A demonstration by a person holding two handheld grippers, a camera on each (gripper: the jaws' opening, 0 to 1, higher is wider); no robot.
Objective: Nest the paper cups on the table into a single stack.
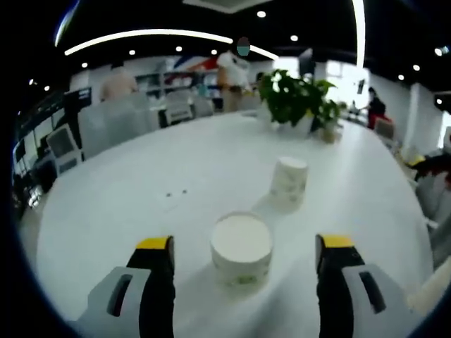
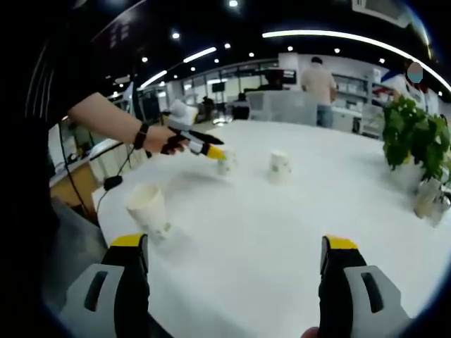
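Note:
A white paper cup (image 1: pixel 241 248) with a faint green print stands on the white table (image 1: pixel 141 197), just ahead of and between the jaws of my left gripper (image 1: pixel 246 243), which is open and clear of the cup. Beyond it stands a second cup (image 1: pixel 289 182), upside down. In the right gripper view a person's hand holds the left gripper (image 2: pixel 213 151) at a cup (image 2: pixel 225 163), with another upside-down cup (image 2: pixel 280 167) to its right. A third cup (image 2: pixel 148 208) stands mouth up near the table edge, ahead of my right gripper (image 2: pixel 236 243), which is open and holds nothing.
Potted green plants (image 1: pixel 296 98) (image 2: pixel 416 137) stand at the far side of the table (image 2: pixel 268 232). Chairs (image 1: pixel 116 120) ring the far edge, and people stand in the office behind. The person's arm (image 2: pixel 106 116) reaches in from the left of the right gripper view.

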